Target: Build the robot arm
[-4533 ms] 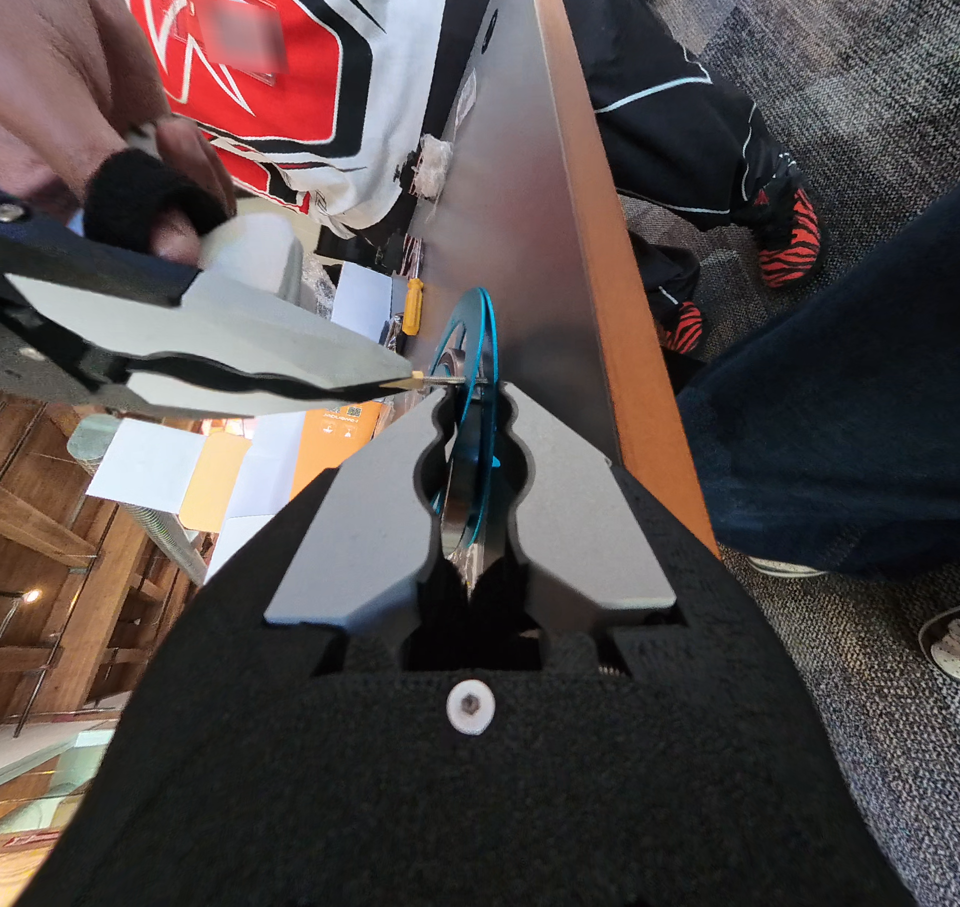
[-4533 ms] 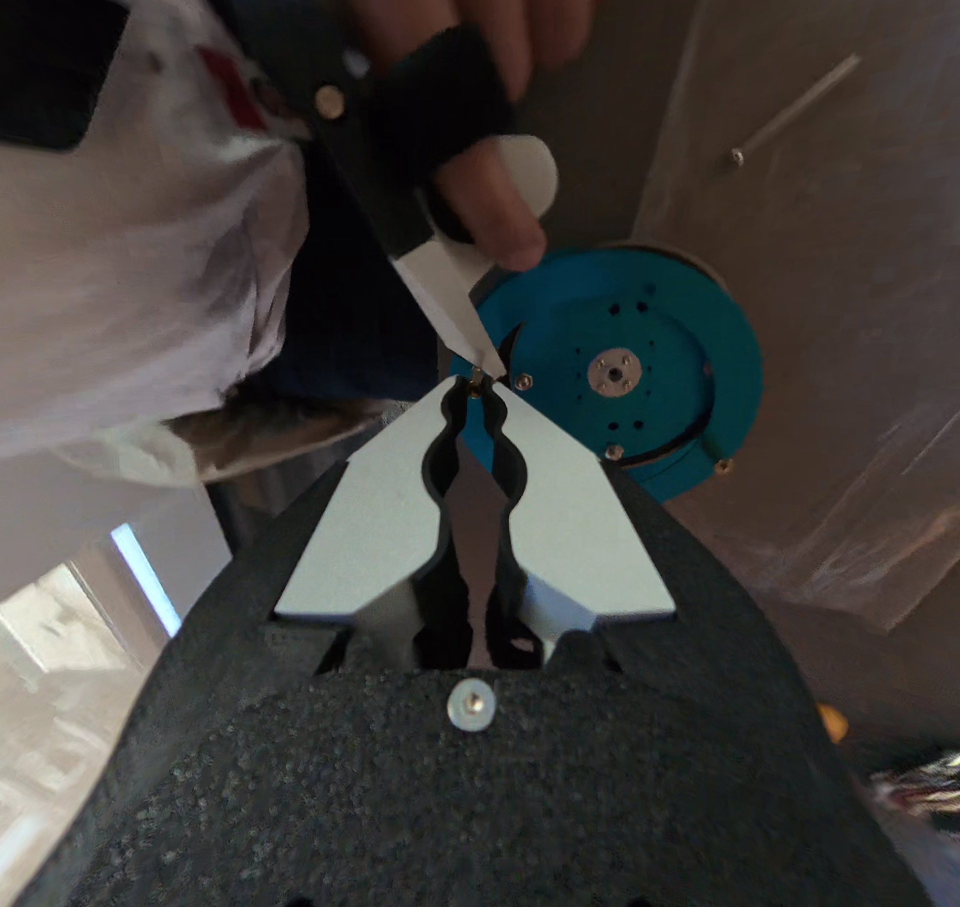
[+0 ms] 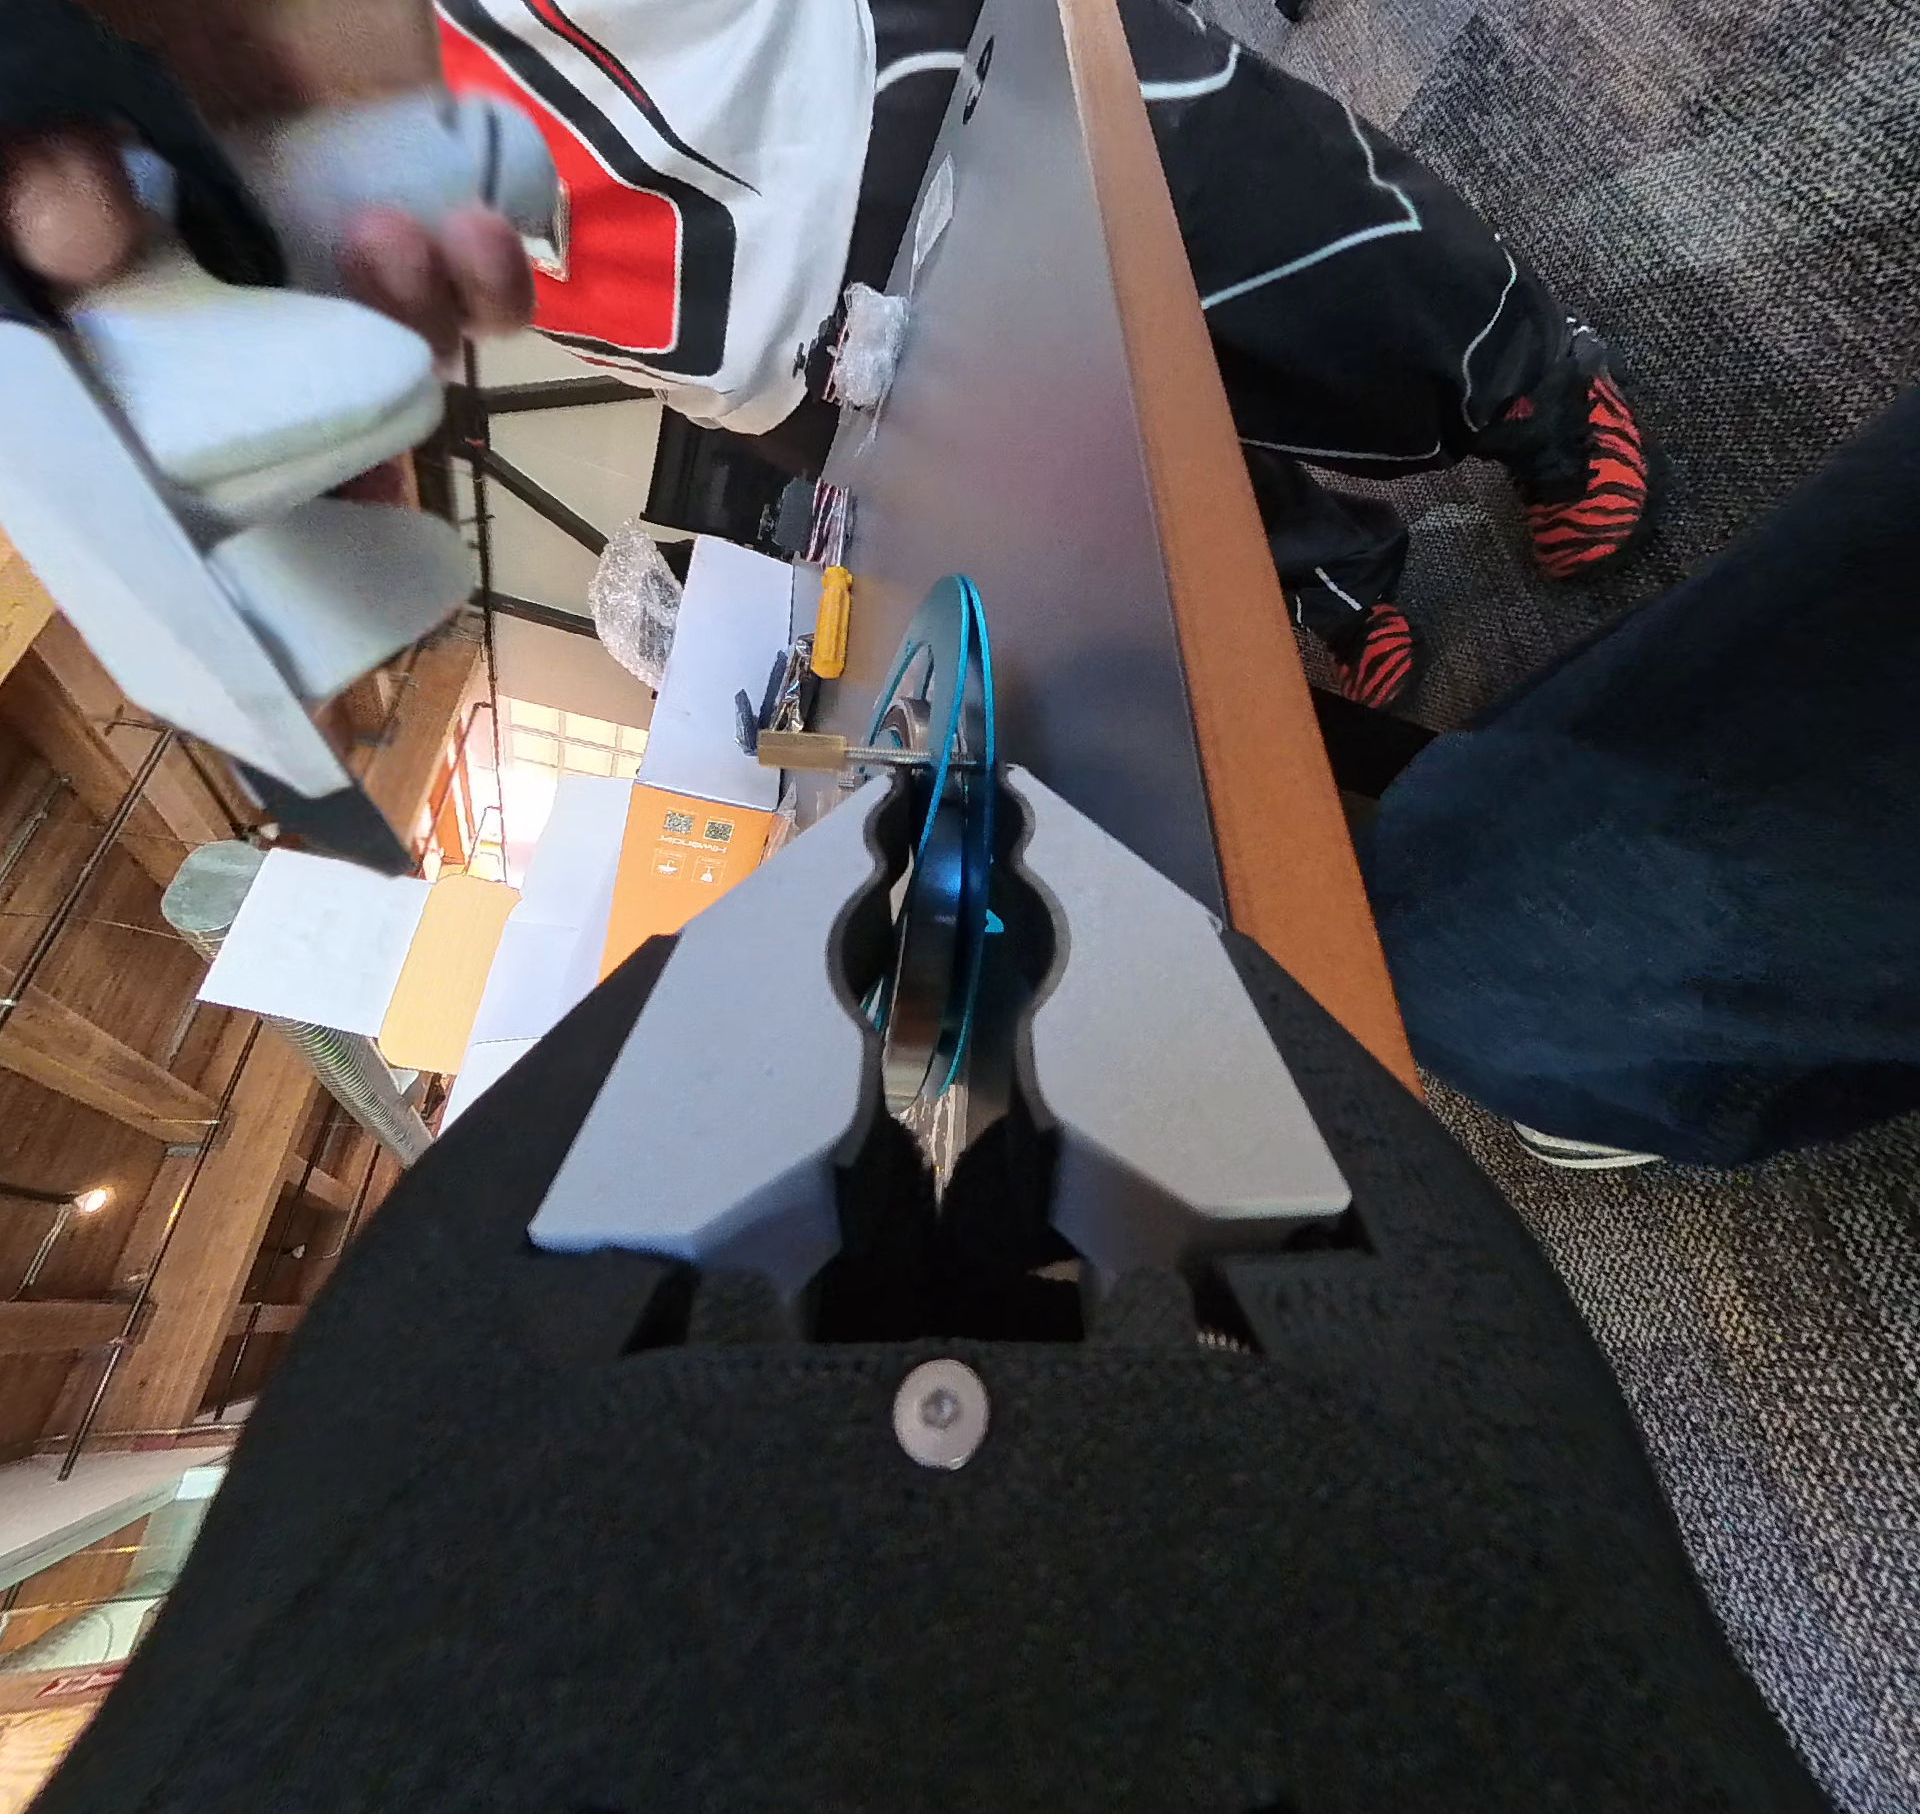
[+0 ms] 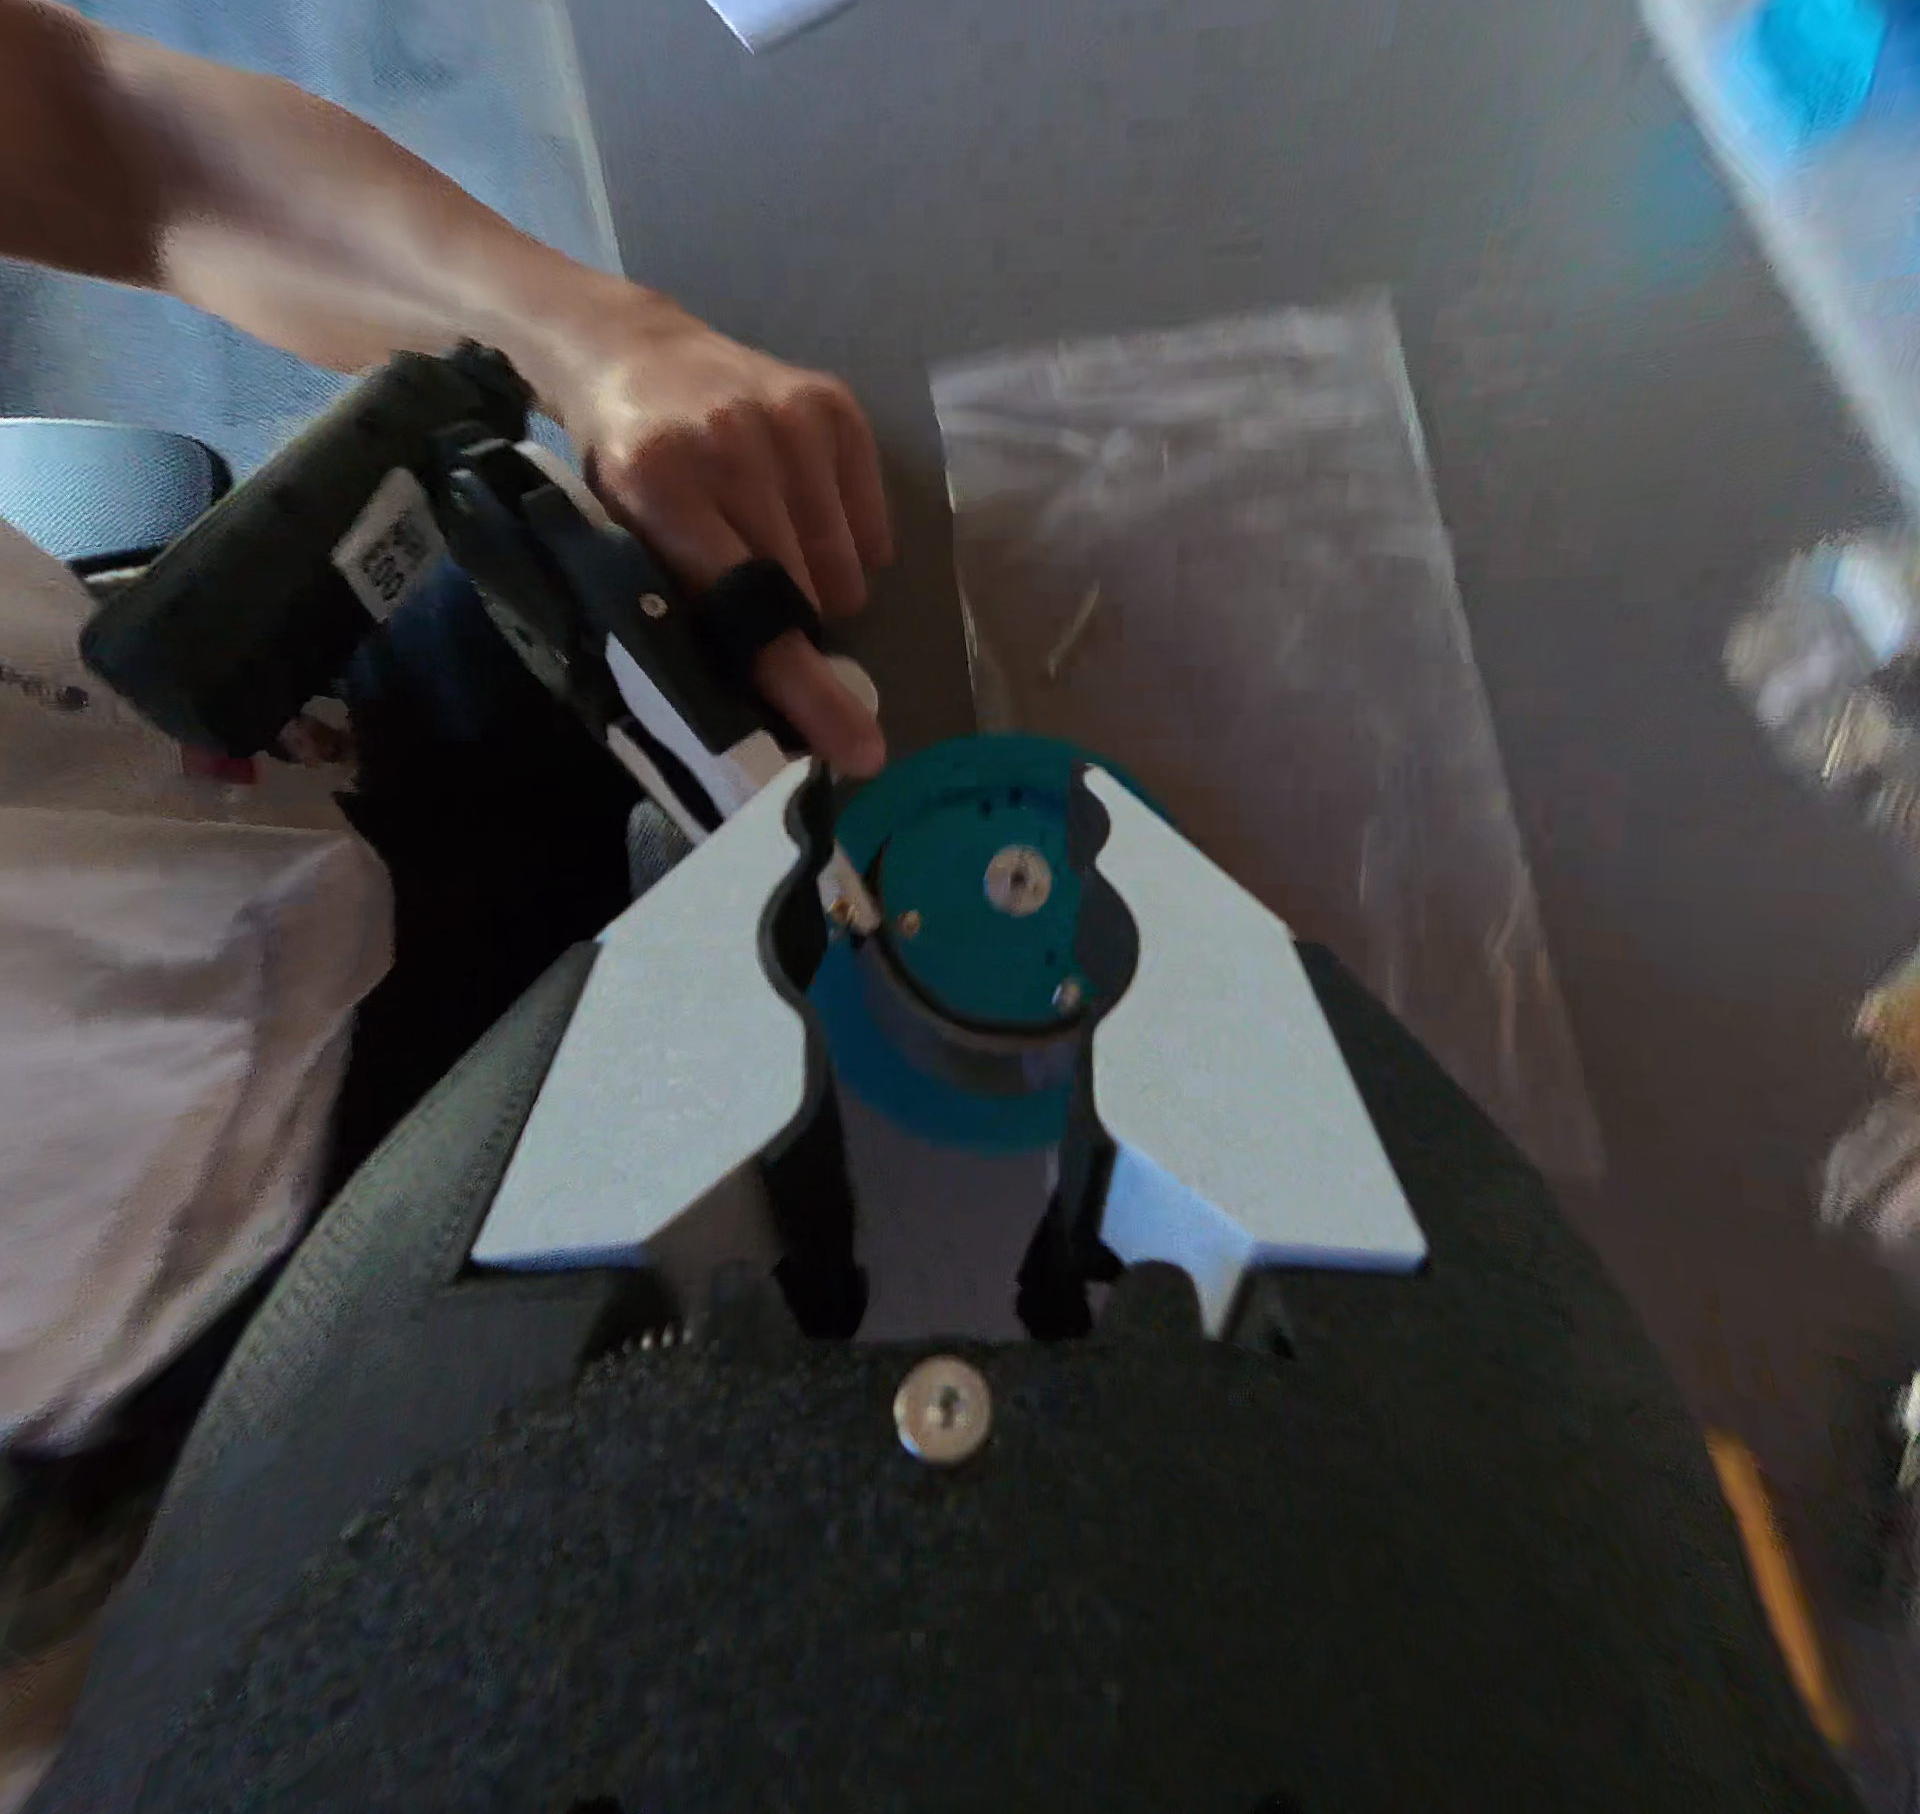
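Note:
My left gripper [image 3: 948,782] is shut on the rim of a blue metal disc [image 3: 977,663] and holds it on edge above the grey table [image 3: 1018,434]. A brass standoff [image 3: 800,751] on a threaded stud sticks out of the disc's face. My right gripper [image 4: 948,777] is open and empty, with the disc [image 4: 966,933] and the standoff [image 4: 854,914] in view between its fingers. In the left wrist view the right gripper [image 3: 410,715] is blurred at the upper left, away from the disc. The left gripper [image 4: 840,881], held by a hand, shows at the disc's left edge.
A yellow-handled screwdriver [image 3: 831,621], white and orange boxes [image 3: 686,829] and bubble wrap [image 3: 634,601] lie on the table. A clear plastic bag [image 4: 1247,621] lies beyond the disc. The table's wooden edge [image 3: 1195,517] borders carpet, where people's legs stand. My right fingertips sit around 10 cm from my left ones.
The right gripper was shut on the brass standoff at the disc. It has let go, opened and drawn back. The standoff stays in the disc, which the left gripper still holds.

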`<state>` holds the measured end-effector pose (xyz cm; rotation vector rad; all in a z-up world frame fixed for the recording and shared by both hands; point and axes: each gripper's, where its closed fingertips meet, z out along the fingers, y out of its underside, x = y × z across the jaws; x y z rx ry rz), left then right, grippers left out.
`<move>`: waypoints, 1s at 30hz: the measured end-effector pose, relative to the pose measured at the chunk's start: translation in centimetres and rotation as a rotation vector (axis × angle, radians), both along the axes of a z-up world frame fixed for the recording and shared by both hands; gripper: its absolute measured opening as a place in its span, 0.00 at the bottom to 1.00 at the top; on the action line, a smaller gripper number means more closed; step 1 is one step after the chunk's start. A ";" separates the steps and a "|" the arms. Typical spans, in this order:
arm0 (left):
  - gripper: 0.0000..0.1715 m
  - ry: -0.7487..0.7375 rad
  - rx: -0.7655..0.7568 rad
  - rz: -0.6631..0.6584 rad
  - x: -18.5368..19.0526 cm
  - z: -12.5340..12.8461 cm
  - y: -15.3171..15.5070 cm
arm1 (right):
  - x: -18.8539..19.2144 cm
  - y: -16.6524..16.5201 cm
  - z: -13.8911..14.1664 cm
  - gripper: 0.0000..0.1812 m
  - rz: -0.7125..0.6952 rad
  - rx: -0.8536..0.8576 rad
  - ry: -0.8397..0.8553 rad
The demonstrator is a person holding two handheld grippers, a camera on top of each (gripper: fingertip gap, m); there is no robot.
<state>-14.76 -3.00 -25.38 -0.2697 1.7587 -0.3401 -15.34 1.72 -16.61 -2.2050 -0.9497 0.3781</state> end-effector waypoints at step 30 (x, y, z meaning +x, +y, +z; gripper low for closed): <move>0.09 0.005 -0.027 -0.009 0.0 0.0 -0.1 | -0.7 -4.3 -6.4 0.05 1.423 -0.092 -0.421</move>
